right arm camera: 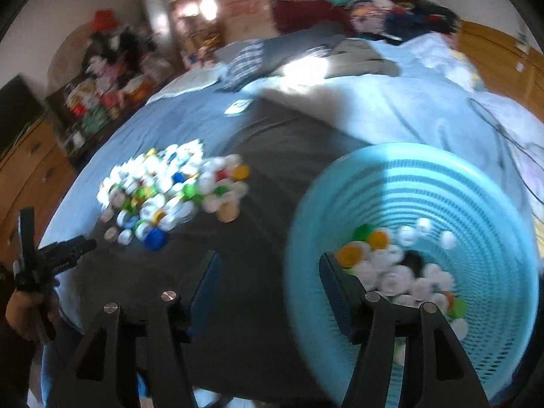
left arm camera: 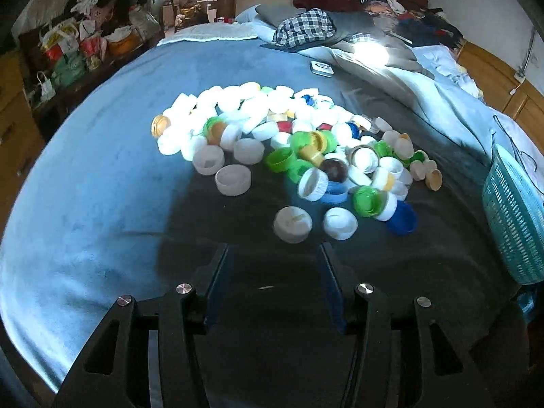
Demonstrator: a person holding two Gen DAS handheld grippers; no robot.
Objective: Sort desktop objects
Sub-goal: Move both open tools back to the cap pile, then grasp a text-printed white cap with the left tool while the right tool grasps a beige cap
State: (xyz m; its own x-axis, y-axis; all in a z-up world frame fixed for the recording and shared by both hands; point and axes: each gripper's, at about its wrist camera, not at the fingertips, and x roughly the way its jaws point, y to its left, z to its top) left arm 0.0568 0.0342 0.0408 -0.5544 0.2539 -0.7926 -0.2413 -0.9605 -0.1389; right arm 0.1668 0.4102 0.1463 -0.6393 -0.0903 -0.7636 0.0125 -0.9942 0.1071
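Note:
A heap of plastic bottle caps (left arm camera: 289, 136), mostly white with green, blue, yellow and red ones, lies on the blue bed sheet (left arm camera: 102, 187). My left gripper (left arm camera: 273, 248) is open and empty, its tips just short of a loose white cap (left arm camera: 292, 224) at the heap's near edge. In the blurred right wrist view, my right gripper (right arm camera: 270, 268) is open with nothing between its fingers. It hangs at the left rim of a teal basket (right arm camera: 476, 210) that holds several caps (right arm camera: 401, 272). The heap (right arm camera: 170, 190) lies to its left.
The teal basket (left arm camera: 516, 217) stands right of the heap. A rumpled pale quilt (left arm camera: 425, 78) and clothes (left arm camera: 306, 27) cover the far right of the bed. A small white device (left arm camera: 321, 68) lies beyond the caps. A hand (right arm camera: 23, 309) holds the left gripper (right arm camera: 64, 251).

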